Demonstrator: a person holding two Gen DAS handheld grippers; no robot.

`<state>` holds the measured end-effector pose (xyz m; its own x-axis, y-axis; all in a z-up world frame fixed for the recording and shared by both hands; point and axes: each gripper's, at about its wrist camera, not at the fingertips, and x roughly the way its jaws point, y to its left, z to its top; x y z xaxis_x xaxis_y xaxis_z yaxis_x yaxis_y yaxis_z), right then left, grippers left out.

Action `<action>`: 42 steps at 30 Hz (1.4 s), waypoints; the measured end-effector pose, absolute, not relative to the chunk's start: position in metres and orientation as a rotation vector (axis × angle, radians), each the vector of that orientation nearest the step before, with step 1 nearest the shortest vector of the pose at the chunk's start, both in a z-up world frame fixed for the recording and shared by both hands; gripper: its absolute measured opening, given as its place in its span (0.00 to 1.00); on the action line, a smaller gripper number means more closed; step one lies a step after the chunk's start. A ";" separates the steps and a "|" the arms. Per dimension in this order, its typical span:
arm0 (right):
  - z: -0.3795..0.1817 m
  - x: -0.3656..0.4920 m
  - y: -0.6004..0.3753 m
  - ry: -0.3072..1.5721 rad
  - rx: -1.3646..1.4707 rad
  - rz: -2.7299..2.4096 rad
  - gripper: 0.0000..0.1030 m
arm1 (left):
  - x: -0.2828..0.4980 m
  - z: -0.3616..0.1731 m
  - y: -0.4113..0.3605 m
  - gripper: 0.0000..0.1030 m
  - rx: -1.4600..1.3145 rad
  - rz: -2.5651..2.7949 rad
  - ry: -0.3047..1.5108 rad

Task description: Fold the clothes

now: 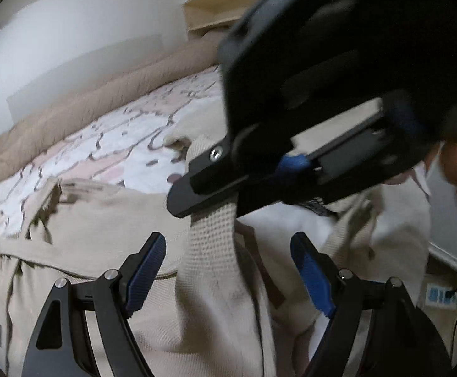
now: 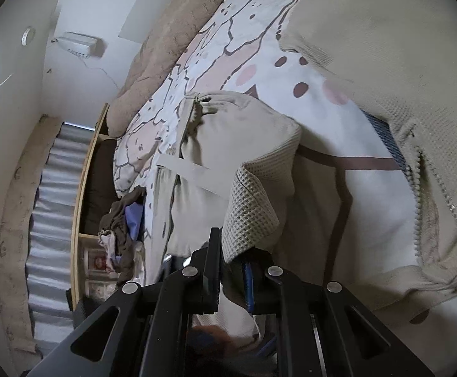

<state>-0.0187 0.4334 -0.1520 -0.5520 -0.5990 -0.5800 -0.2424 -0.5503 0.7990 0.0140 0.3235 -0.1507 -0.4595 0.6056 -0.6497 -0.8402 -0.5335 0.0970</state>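
1. Beige waffle-knit cloth fills the near part of both views: a zip-up jacket [image 1: 109, 220] lies spread on a bed, over a white cover printed with pink shapes and brown outlines [image 1: 109, 144].
2. One sleeve [image 1: 211, 251] is lifted off the garment and hangs as a vertical strip.
3. The right gripper [image 1: 197, 188] has its jaws together, clamped on the upper end of that sleeve; in its own wrist view the cuff [image 2: 250, 210] bunches up between the black finger and the blue pad [image 2: 249, 286].
4. The left gripper [image 1: 228, 270] stands with its blue-padded fingers apart, one on each side of the hanging sleeve, and neither pad presses on the cloth.
5. The jacket's open front shows a zipper edge [image 2: 423, 207] and a white lining [image 2: 382, 207] crossed by a brown stripe.
6. A tan quilted blanket [image 1: 102, 94] runs along the far side of the bed, against the white wall [image 1: 71, 25].
7. A heap of other clothes [image 2: 124, 220] sits at the bed's left edge, beside a wooden shelf [image 2: 85, 194].
8. A person's white sleeve [image 1: 401, 220] shows at the right, behind the right gripper.
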 end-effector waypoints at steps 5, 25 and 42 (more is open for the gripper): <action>-0.156 -0.015 0.437 -1.405 1.303 -2.158 0.13 | 0.001 -0.170 0.331 0.79 -0.813 2.040 0.484; -0.107 0.016 0.479 -1.460 1.132 -2.405 0.13 | -0.074 -0.192 0.311 0.13 -1.126 1.877 0.067; -0.078 -0.072 0.485 -1.088 1.181 -2.641 0.14 | -0.092 -0.153 0.259 0.04 -1.098 1.792 -0.160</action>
